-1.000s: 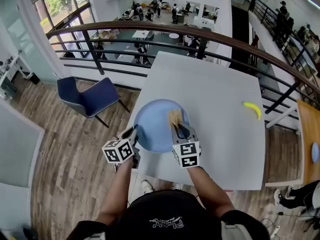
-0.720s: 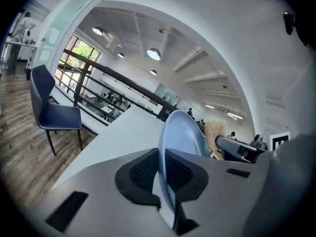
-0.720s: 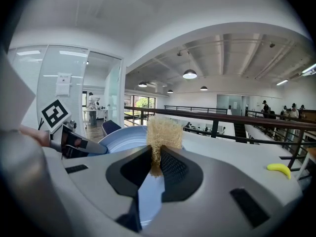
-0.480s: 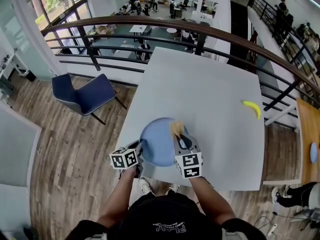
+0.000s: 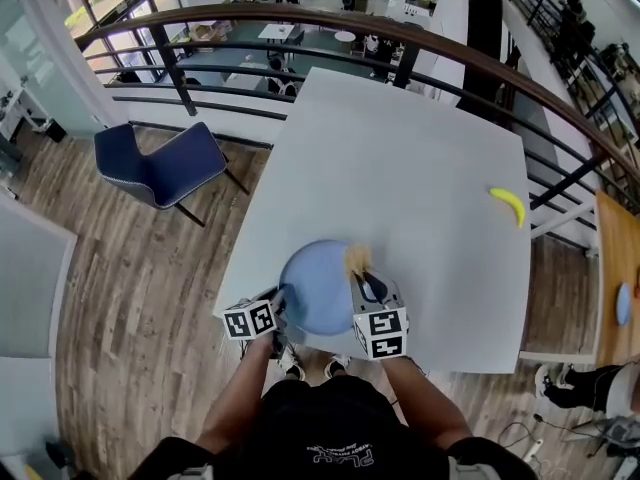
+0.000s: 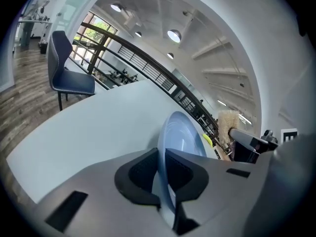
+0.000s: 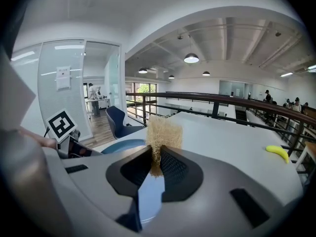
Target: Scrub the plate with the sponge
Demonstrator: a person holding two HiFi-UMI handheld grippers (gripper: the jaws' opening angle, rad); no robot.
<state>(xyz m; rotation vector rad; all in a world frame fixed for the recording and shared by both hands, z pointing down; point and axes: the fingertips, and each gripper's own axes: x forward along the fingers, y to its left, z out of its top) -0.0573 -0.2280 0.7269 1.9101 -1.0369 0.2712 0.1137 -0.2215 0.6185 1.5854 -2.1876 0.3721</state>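
Observation:
A light blue plate (image 5: 318, 288) rests near the front edge of the white table (image 5: 420, 168). My left gripper (image 5: 280, 303) is shut on the plate's left rim; in the left gripper view the plate (image 6: 180, 137) stands edge-on between the pads. My right gripper (image 5: 362, 283) is shut on a tan fibrous sponge (image 5: 355, 260), which hovers over the plate's right part. The right gripper view has the sponge (image 7: 163, 137) sticking up from the closed jaws, the plate (image 7: 121, 146) just below and behind it.
A yellow banana (image 5: 508, 206) lies on the table at the far right. A blue chair (image 5: 155, 173) stands left of the table. A dark railing (image 5: 330, 28) runs behind the table. A second wooden table (image 5: 615, 288) is at the right edge.
Both grippers have come down and toward the table's front edge, with the plate and sponge in them. The plate now sits closer to the near edge.

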